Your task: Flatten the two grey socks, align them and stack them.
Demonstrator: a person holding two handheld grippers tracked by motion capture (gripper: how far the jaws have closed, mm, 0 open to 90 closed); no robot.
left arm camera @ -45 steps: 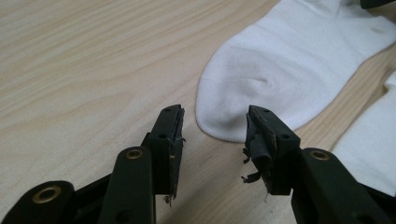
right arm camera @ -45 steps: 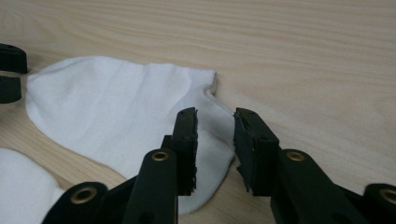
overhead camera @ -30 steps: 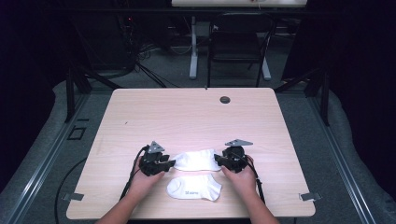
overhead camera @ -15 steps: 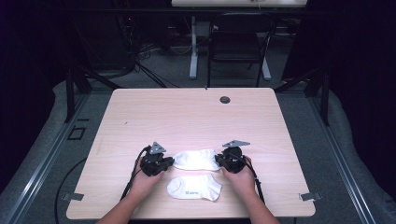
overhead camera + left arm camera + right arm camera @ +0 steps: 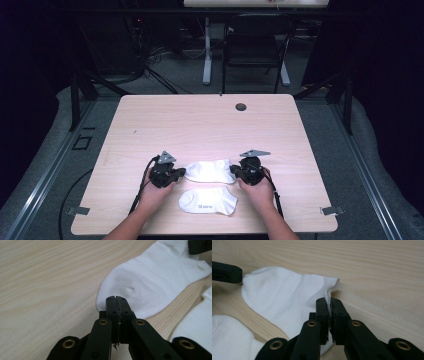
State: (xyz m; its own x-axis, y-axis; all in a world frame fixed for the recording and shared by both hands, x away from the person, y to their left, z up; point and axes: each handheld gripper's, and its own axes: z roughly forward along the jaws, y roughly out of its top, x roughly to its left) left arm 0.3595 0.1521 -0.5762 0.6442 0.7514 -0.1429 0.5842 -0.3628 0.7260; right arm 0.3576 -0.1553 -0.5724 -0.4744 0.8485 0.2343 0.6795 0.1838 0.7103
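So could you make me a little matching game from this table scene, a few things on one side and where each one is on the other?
Things:
1. far sock
2. near sock
3. left tool
4. small dark round fitting

Places or states:
A. set in the table near its far edge
B. lying free, closest to the person, touched by neither tool
C. pinched at both ends
D. shut on the rounded end of a sock

Pairs: 1-C, 2-B, 3-D, 4-A. The right tool pinches the far sock's other end.
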